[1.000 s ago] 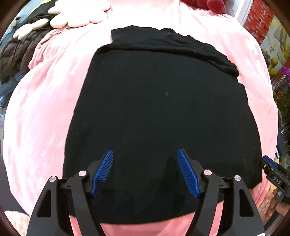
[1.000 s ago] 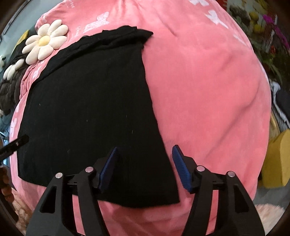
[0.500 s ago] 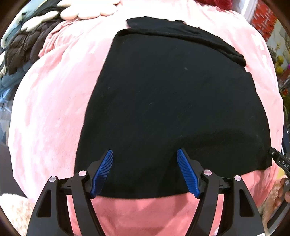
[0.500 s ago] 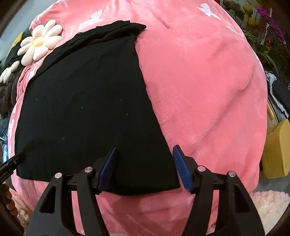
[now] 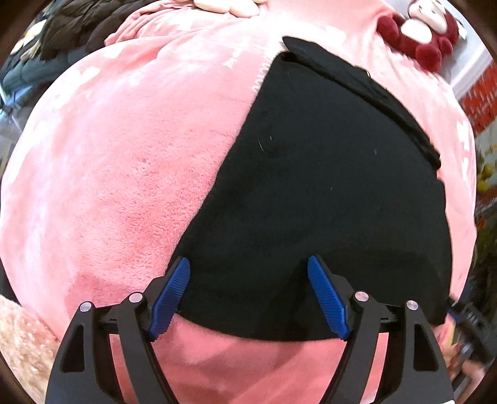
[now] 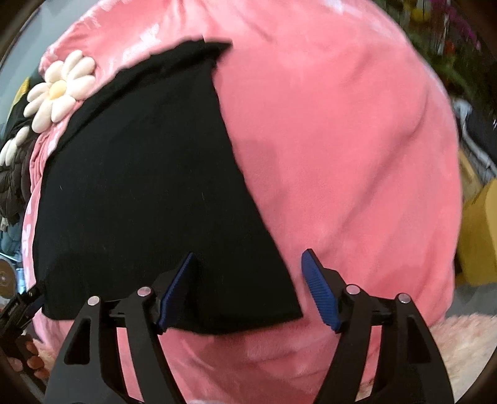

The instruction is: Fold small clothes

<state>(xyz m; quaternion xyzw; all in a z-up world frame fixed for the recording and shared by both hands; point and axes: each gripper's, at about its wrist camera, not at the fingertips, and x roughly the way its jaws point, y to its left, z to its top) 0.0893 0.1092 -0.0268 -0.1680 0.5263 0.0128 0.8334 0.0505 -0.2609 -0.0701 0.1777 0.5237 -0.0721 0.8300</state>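
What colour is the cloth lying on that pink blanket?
Plain black, clearest in the right wrist view.

My left wrist view cuts the cream flower cushion off at its top edge, and the dark red plush beside it smears with blur. The other gripper at the right rim is too blurred to read. My right wrist view loses the plants to blur, and the yellow object runs past the edge.
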